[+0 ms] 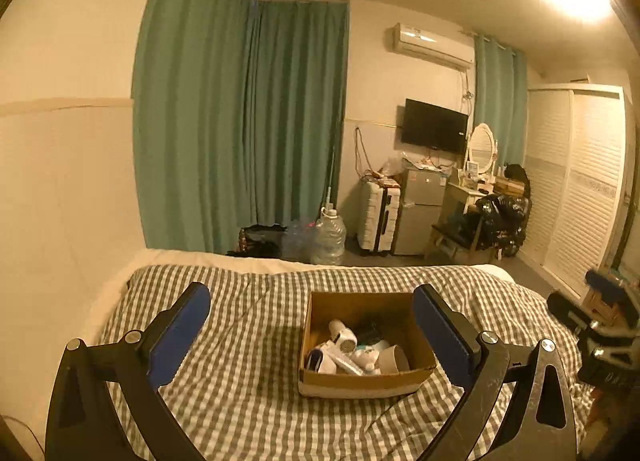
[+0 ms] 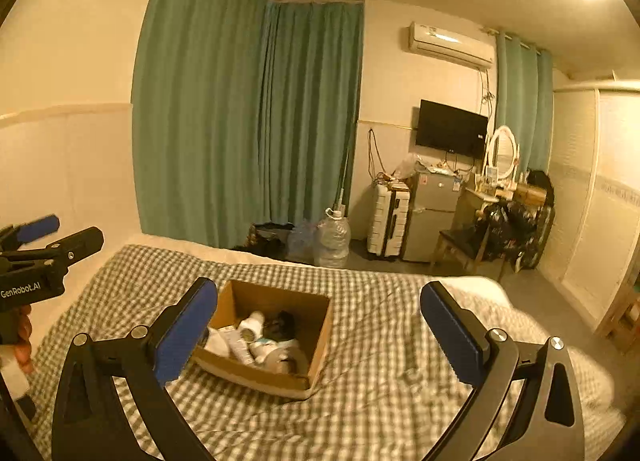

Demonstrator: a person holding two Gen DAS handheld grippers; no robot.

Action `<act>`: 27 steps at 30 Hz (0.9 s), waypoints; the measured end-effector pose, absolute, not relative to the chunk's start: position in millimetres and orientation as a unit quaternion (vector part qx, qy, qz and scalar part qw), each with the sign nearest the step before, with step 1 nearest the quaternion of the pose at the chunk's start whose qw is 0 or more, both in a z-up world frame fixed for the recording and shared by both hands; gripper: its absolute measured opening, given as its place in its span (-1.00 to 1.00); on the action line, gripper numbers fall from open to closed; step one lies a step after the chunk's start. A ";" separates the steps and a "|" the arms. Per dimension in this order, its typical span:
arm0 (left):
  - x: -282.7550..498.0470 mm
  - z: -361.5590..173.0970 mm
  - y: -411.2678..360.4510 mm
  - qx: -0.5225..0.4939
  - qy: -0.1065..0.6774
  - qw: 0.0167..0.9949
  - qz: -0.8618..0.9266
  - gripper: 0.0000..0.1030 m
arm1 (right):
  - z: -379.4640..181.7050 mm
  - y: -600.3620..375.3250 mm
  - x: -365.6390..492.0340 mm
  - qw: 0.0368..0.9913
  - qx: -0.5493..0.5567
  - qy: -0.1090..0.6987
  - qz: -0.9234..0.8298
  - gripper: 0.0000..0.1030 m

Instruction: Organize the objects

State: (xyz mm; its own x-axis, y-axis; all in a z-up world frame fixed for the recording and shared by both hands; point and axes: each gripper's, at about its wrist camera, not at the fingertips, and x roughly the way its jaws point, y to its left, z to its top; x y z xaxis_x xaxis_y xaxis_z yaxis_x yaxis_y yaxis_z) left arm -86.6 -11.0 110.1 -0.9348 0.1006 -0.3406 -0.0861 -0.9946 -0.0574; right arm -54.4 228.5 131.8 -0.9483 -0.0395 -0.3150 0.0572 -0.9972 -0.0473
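Left wrist: box [image 1: 320,381] contents jumbled, perhaps bottles; both tongs [image 1: 312,335] [image 2: 318,331] spread.

Warm yellow light, green drapes, grey checks

The bedspread [image 1: 260,361] is a grey-and-white gingham check, with a plain cream sheet [image 1: 224,259] showing past its far edge. On it sits a brown cardboard box [image 1: 360,383] holding mostly white bottles and tubes [image 1: 344,341] plus something black. Both the left gripper [image 1: 312,331] and the right gripper [image 2: 318,327] are black with blue pads [image 1: 178,335]. The curtains [image 1: 240,121] are teal green against cream walls [image 1: 60,161]. Farther off: a black television [image 1: 434,127], a silver-grey fridge [image 1: 420,209], a white suitcase [image 1: 378,217] with black trim, a white-framed oval mirror [image 1: 482,147], and white louvred wardrobe doors [image 1: 580,181].
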 end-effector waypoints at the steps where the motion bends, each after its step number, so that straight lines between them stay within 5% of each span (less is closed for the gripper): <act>1: -84.2 105.9 -10.5 -0.174 -0.017 0.047 0.983 1.00 | 120.1 229.0 -51.9 0.030 0.165 0.014 -0.986 0.98; 17: -42.1 7.8 -1.8 -0.157 0.018 0.015 0.987 1.00 | 28.0 228.0 -43.7 0.002 0.157 0.015 -0.987 0.98; 27: -47.4 -8.8 6.7 -0.185 0.031 0.016 0.982 1.00 | -3.9 223.6 -45.7 0.011 0.182 0.026 -0.983 0.98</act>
